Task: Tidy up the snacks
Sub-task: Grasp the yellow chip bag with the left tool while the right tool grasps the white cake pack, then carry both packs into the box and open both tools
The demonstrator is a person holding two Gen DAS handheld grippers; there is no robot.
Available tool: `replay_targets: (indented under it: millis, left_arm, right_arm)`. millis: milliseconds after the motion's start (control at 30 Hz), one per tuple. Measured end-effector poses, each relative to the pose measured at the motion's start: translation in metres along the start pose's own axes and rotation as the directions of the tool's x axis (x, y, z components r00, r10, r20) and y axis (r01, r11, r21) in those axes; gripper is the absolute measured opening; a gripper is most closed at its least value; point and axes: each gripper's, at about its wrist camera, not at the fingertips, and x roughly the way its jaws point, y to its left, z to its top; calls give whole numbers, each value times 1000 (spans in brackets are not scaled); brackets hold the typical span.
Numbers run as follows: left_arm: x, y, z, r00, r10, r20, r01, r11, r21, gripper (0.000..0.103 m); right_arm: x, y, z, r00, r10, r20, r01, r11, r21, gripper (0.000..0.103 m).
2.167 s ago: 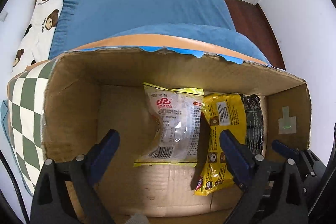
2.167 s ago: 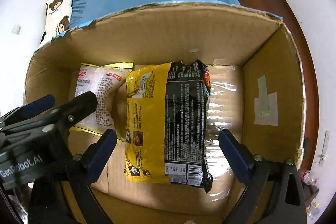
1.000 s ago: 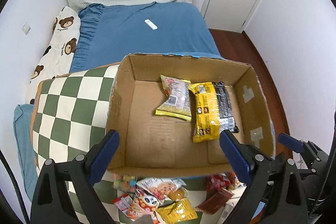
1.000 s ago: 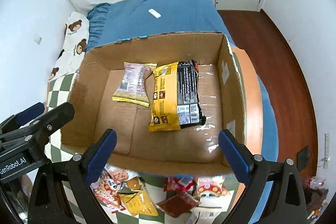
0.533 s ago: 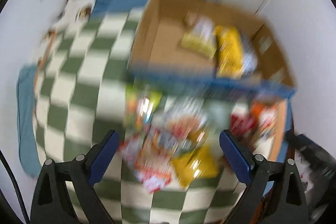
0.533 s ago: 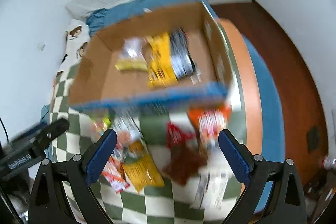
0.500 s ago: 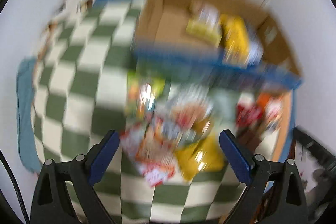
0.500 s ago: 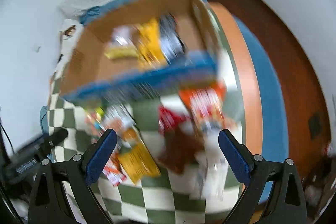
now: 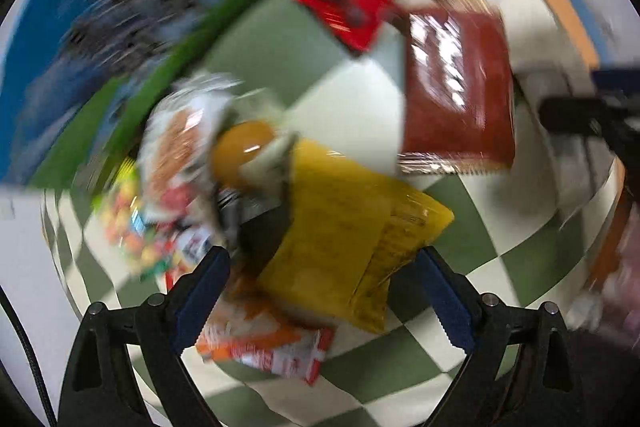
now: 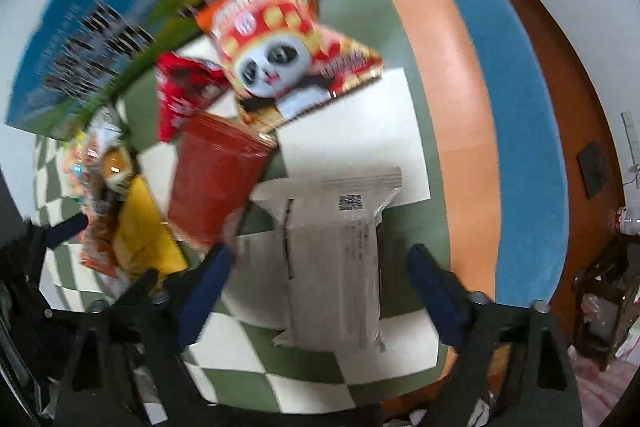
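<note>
Snack packets lie in a heap on a green-and-white checked cloth (image 9: 360, 115). My left gripper (image 9: 324, 275) points down over a yellow packet (image 9: 344, 239), which lies between its closing jaws; the pads stand apart from it. An orange-and-white packet (image 9: 272, 347) lies under the yellow one, and a dark red packet (image 9: 456, 87) lies to the right. My right gripper (image 10: 320, 271) hangs over a white packet (image 10: 336, 259) that lies between its closing jaws, untouched by the pads. Beyond it lie a panda-print orange bag (image 10: 280, 55) and the dark red packet (image 10: 216, 179).
The cardboard box's printed blue-and-green outer wall (image 10: 100, 27) stands at the upper left of the heap. The table's orange rim (image 10: 452, 99) curves at the right, with blue bedding (image 10: 524, 131) and brown floor beyond. The other gripper's dark frame (image 9: 588, 115) shows at the right edge.
Both grippers have left the box, dropped toward the packets in front of it and narrowed a little. The left view has rolled and is blurred.
</note>
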Motion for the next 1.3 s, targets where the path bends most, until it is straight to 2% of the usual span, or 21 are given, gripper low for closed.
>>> replay_targets:
  millis: [33, 67, 133, 200, 233, 300, 367, 400, 433, 467, 567, 633, 733, 833, 1033, 1100, 1200, 1300]
  left_arm:
    - [3, -6, 2, 1000, 10, -4, -9, 999, 31, 76]
    - [5, -10, 3, 1000, 0, -6, 0, 999, 33, 59]
    - [5, -8, 5, 1000, -12, -17, 11, 999, -37, 58]
    - [4, 3, 4, 995, -96, -22, 89, 975, -204, 57]
    - [5, 9, 0, 989, -147, -26, 133, 946, -296, 57]
    - [8, 22, -9, 965, -262, -5, 229, 853, -468, 57]
    - [15, 30, -16, 935, -355, 22, 301, 757, -580, 58]
    - [19, 31, -16, 928, -372, 27, 312, 736, -601, 59]
    - [21, 32, -16, 928, -372, 30, 313, 730, -608, 60]
    - [24, 32, -13, 931, -364, 26, 308, 744, -593, 63]
    - [29, 22, -6, 951, -309, 3, 270, 824, -497, 65]
    - [26, 16, -4, 962, -274, 3, 245, 855, -458, 63]
    - [12, 9, -4, 971, -236, 28, 223, 863, -453, 53]
    - [-6, 10, -10, 969, -241, 61, 241, 847, -474, 45]
    - [-59, 23, -20, 950, -267, 163, 312, 805, -504, 45]
    - [-83, 34, -22, 938, -275, 208, 345, 787, -512, 45]
    - [-123, 64, -18, 909, -289, 300, 411, 745, -525, 45]
    - [-161, 104, -9, 888, -257, 382, 440, 717, -540, 45]
  right_arm:
    - [8, -1, -2, 1000, -12, -19, 12, 1000, -2, 67]
    - [14, -3, -6, 999, -14, -35, 13, 1000, -4, 61]
    - [15, -4, -14, 1000, -12, -22, 12, 1000, -10, 61]
    - [15, -5, -25, 999, -14, -35, 13, 1000, -23, 61]
    - [15, -7, -32, 999, -7, -48, 6, 1000, -21, 61]
    - [16, -6, -42, 998, -5, -65, 3, 999, -34, 61]
    - [18, -4, -52, 998, -6, -66, 3, 999, -49, 61]
    - [19, -3, -55, 998, -9, -66, 5, 998, -56, 61]
    - [19, -3, -57, 998, -11, -65, 7, 998, -60, 61]
    - [20, -4, -58, 998, -3, -66, 0, 999, -54, 63]
    - [26, -5, -60, 998, 4, -66, -8, 999, -54, 66]
    - [31, -8, -65, 998, -8, -68, 4, 998, -60, 66]
    - [32, -9, -69, 999, -27, -47, 23, 997, -69, 63]
    - [23, -6, -77, 1000, -16, -20, 15, 998, -59, 62]
    - [-19, -3, -80, 996, 79, 28, -78, 996, -34, 62]
    - [-41, 3, -75, 991, 123, 52, -121, 992, -41, 62]
    - [-80, 15, -59, 976, 195, 101, -189, 980, -69, 62]
    - [-124, 31, -17, 954, 256, 157, -240, 964, -117, 62]
